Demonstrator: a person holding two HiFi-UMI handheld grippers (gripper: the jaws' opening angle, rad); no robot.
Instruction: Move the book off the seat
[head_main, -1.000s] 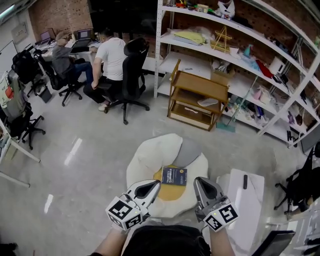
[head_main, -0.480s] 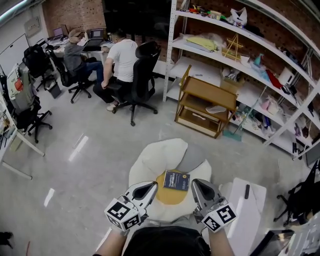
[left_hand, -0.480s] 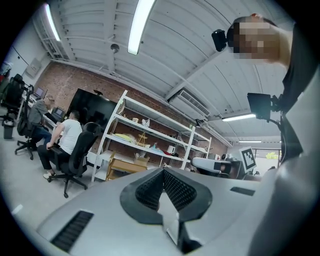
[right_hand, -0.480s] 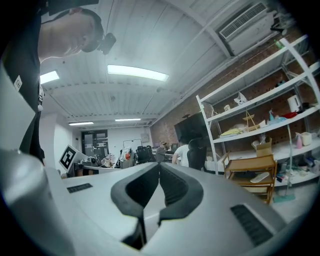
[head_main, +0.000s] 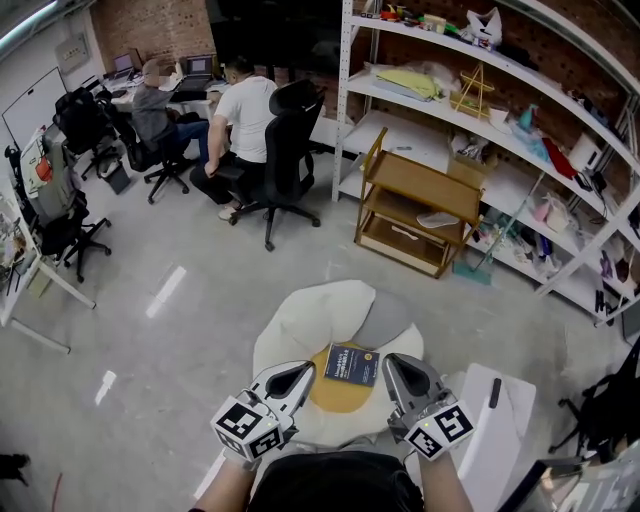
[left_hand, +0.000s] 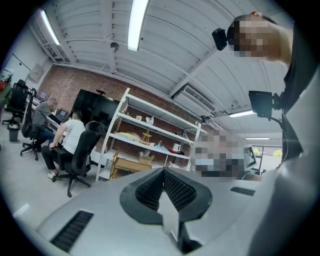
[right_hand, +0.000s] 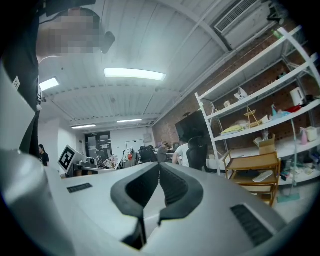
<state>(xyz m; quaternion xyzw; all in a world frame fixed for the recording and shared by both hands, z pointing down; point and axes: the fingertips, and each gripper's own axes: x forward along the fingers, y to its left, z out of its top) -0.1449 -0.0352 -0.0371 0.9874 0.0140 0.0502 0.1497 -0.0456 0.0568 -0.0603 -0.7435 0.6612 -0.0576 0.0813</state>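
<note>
A dark blue book (head_main: 351, 365) lies on the yellow middle of a cream beanbag seat (head_main: 315, 320) on the floor, straight below me in the head view. My left gripper (head_main: 311, 369) is held level near the seat's left front, shut and empty. My right gripper (head_main: 389, 361) is level at the seat's right front, also shut with nothing in it. Both stand short of the book and well above it. In the left gripper view the left gripper (left_hand: 163, 172) points at the shelves; in the right gripper view the right gripper (right_hand: 159, 166) points across the room. The book is hidden in both.
A white low table (head_main: 497, 425) stands right of the seat. A wooden trolley (head_main: 416, 213) and long white shelving (head_main: 520, 140) fill the far right. Two seated people (head_main: 240, 115) on office chairs work at desks at the far left. Grey floor (head_main: 170, 330) lies left of the seat.
The whole view has shifted: seat, trolley and shelves now sit a little further right and lower in the head view. Both grippers stay shut in the same spots in the picture.
</note>
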